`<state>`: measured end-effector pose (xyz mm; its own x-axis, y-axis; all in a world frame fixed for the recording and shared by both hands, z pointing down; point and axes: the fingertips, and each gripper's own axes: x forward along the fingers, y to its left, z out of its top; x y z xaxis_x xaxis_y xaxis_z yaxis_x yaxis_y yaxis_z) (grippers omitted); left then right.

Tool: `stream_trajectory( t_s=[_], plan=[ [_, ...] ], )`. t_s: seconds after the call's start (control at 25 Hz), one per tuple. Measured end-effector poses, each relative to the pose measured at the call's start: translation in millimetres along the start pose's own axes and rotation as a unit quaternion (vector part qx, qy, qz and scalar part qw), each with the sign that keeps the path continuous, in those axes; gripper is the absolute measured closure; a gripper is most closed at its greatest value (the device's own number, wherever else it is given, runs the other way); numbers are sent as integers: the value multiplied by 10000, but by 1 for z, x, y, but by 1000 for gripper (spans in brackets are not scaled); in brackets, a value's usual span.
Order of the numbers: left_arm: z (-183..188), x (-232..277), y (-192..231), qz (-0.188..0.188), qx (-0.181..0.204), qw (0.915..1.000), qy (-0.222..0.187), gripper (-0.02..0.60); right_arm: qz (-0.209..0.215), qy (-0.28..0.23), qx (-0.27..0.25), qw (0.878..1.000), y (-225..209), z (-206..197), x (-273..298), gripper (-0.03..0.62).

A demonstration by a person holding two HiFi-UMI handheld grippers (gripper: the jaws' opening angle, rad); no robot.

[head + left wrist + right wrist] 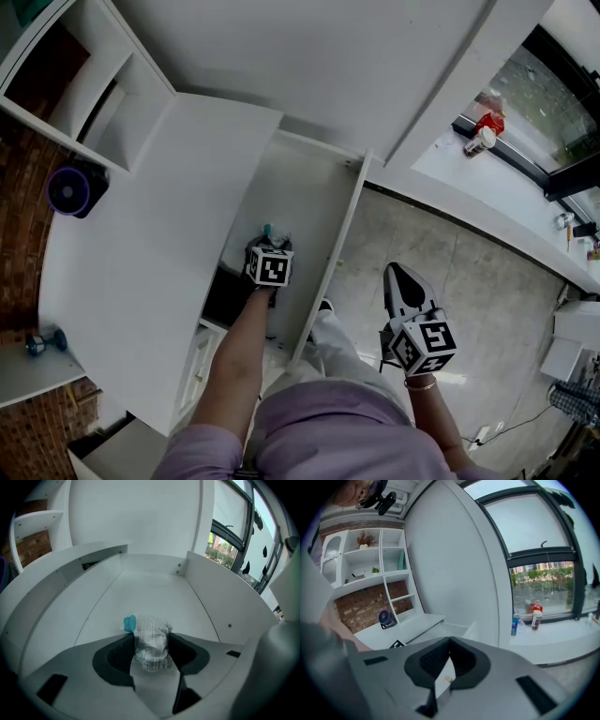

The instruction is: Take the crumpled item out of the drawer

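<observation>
Jaws of the left gripper (pixel 150 637) press on both sides of the crumpled item (pixel 151 646), a wrinkled white printed wrapper with a teal corner, inside the smooth white open drawer (pixel 154 585); the matte grey right gripper (pixel 449 643) has its jaws together, well apart from the drawer.

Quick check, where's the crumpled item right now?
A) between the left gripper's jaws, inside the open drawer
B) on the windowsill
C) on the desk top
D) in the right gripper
A: the left gripper view shows the crumpled item between the jaws of the left gripper, with the drawer walls around it.
</observation>
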<state>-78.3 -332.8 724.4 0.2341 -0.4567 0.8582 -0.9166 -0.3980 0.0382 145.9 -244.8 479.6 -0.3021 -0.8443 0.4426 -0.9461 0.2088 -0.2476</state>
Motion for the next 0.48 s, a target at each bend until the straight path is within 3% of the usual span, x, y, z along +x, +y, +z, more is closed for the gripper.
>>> stream_trajectory(
  t_s=[0.48],
  plan=[
    [-13,-24,-6,-45,-100,9999,87,391,258,-23,-95,9996,18,4,3,591]
  ],
)
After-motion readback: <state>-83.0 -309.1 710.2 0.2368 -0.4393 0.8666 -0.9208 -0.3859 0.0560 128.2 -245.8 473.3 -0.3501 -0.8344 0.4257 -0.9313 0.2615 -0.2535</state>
